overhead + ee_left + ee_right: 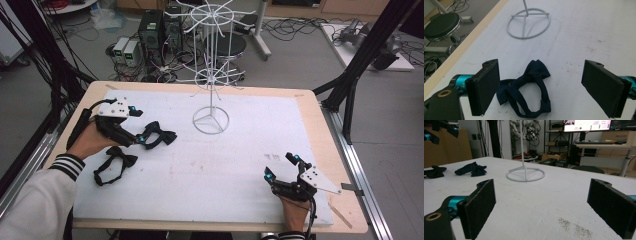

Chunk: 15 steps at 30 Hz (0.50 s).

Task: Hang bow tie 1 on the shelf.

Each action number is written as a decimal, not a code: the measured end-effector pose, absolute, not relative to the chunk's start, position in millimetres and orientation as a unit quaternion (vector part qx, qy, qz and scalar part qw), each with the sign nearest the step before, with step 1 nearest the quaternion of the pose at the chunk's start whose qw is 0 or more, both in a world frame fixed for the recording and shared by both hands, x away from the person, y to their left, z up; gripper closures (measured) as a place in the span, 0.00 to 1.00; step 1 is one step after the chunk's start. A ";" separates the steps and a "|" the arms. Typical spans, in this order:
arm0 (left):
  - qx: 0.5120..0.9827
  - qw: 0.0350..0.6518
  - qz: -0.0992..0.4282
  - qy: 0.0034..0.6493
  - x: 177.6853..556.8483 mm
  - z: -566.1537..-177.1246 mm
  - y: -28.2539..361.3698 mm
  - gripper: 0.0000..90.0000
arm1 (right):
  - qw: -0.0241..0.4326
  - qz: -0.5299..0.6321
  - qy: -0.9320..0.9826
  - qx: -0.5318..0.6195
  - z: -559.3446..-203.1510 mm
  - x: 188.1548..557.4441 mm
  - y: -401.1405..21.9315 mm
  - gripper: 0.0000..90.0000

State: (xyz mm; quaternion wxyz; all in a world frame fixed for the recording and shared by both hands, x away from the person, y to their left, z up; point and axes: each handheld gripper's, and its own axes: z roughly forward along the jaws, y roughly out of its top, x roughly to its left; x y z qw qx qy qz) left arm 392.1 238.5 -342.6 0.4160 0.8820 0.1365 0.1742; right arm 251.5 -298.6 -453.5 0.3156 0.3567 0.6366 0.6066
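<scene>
Left gripper (141, 131) poised over the left part of the white mat (240, 150), jaws spread wide, nothing between the pads. Dark bow tie (529, 87) lying flat on the mat straight ahead of those jaws in the left gripper view, strap looped toward the near side, untouched by either pad. Second bow tie (112, 165) nearer on the left, just beside the person's left hand (90, 142). White wire stand (211, 75) upright at the far middle of the mat, ring base (527, 23) beyond the tie. Right gripper (282, 167) low at the near right corner, jaws likewise spread, holding nothing, well apart from both ties.
</scene>
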 end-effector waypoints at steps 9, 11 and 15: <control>0.903 0.377 0.164 0.126 412.3 -353.6 226.7 0.18 | 0.313 0.607 0.637 0.358 -453.5 251.1 -298.2 0.08; 0.909 0.361 0.165 0.126 416.4 -356.0 226.1 0.18 | 0.315 0.607 0.636 0.357 -453.5 251.4 -298.3 0.08; 0.910 0.357 0.164 0.133 422.4 -358.8 225.1 0.18 | 0.313 0.606 0.637 0.359 -453.4 250.9 -298.2 0.08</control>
